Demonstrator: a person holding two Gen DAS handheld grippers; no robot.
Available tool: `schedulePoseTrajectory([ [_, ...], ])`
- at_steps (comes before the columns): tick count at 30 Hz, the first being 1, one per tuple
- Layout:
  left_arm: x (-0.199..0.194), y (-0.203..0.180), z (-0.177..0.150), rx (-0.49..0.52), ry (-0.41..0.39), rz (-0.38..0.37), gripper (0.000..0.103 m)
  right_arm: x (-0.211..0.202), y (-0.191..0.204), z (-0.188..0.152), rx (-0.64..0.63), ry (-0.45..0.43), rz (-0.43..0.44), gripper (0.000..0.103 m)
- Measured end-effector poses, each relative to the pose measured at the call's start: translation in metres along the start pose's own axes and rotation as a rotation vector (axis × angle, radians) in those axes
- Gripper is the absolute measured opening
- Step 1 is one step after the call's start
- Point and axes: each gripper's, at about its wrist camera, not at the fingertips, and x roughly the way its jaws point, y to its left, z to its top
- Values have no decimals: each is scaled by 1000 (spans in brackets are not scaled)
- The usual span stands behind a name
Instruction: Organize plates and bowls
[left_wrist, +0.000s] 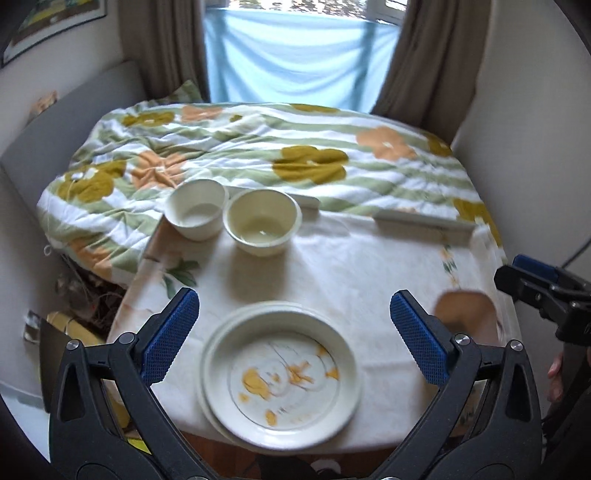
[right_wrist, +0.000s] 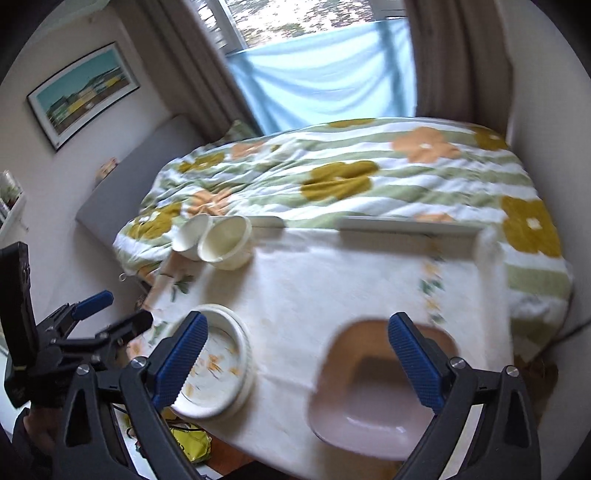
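Observation:
A stack of white plates (left_wrist: 280, 376) with yellow flower marks lies at the near edge of the cloth-covered table (left_wrist: 351, 266). My left gripper (left_wrist: 294, 299) hangs above the stack, open wide, touching nothing. Two bowls stand side by side at the far left: a white bowl (left_wrist: 195, 210) and a cream bowl (left_wrist: 263, 220). In the right wrist view a pinkish square dish (right_wrist: 373, 391) sits near the front edge. My right gripper (right_wrist: 297, 319) hovers over it, open and empty. The plates (right_wrist: 218, 373) and the left gripper (right_wrist: 116, 310) show to its left.
A floral quilt (left_wrist: 258, 155) on a bed borders the table's far side. A flat white board (right_wrist: 406, 227) lies along the table's far edge. A yellow bag (right_wrist: 192, 443) and clutter sit on the floor at the left. Curtains and a window stand behind.

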Motion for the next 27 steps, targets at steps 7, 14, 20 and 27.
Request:
schedulePoseTrajectory([
  [7,51,77,49,-114,99,-19,103,62,43,53,-63,34,-36,97],
  [14,143,112,75,-148,285,-89,101,165,60,92,-37,220,-63,97],
  [20,214,115,75,-142,407,-130,76,231,58,92,17,334,-57,90],
  [27,259,113,72,-145,468,-155,52,281,53,86,67,438,-32,57],
])
